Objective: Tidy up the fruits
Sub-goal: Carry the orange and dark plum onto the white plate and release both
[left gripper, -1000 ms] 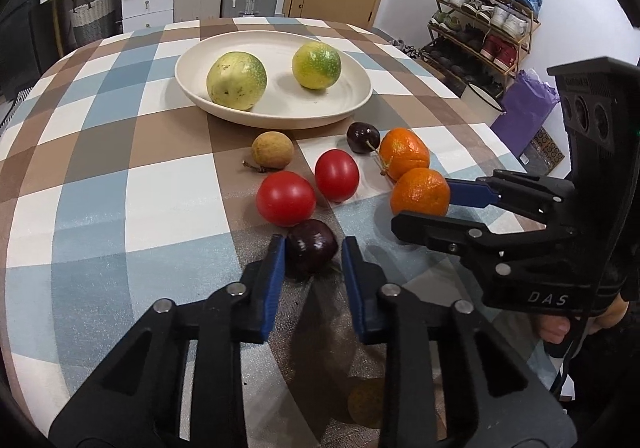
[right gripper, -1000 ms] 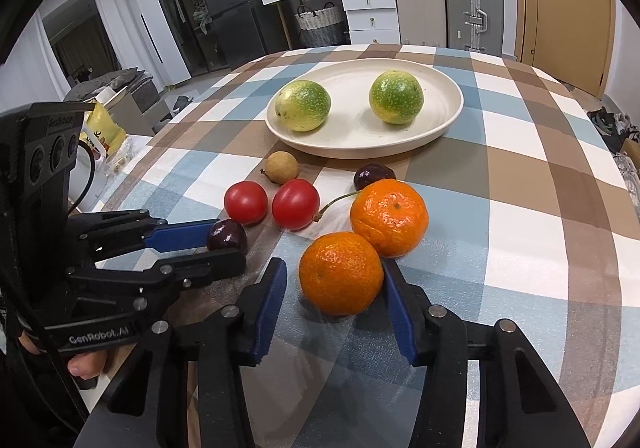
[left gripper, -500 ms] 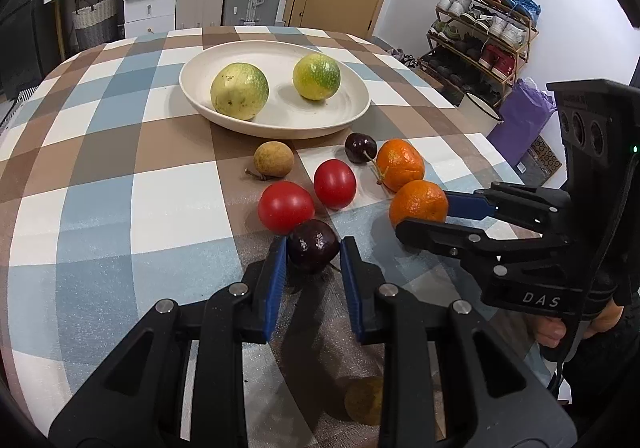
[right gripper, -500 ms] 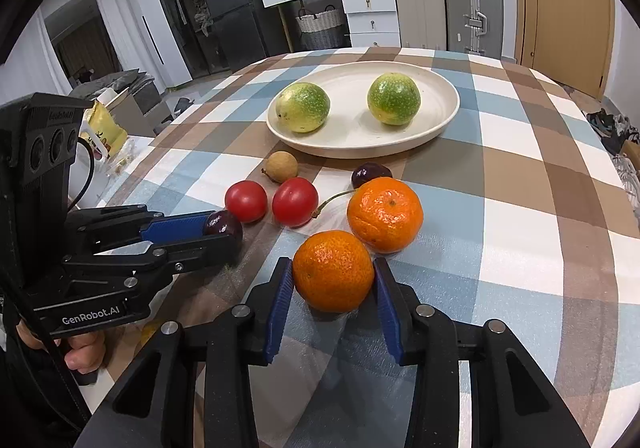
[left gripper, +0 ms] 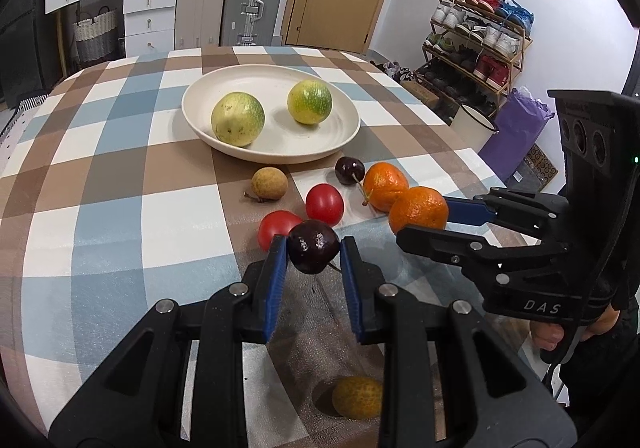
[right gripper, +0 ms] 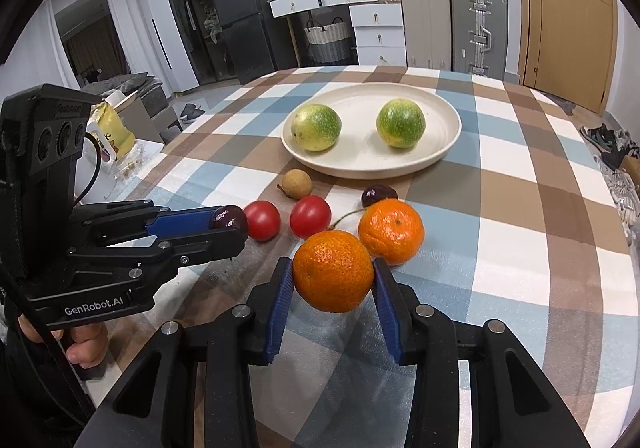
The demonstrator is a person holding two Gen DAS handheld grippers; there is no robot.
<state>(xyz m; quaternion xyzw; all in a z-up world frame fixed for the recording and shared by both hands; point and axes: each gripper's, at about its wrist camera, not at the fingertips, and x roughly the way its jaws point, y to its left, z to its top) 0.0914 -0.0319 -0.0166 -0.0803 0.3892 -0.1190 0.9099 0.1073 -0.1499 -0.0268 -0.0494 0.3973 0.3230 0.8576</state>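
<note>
Checked tabletop point(left gripper: 100, 216): left gripper point(left gripper: 314, 254) jaws clamp dark round cherry point(left gripper: 313, 251), right gripper point(right gripper: 334, 276) jaws, just closed, pinch orange mandarin point(right gripper: 333, 275); cream ceramic plate point(left gripper: 340, 136) lies straight ahead of both, slightly nearer the left.

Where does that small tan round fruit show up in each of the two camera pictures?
Left wrist view: the tan fruit sits left of centre, just below the plate.
Right wrist view: the tan fruit sits near centre, below the plate's left edge.
Shared landmark: the plate.
</note>
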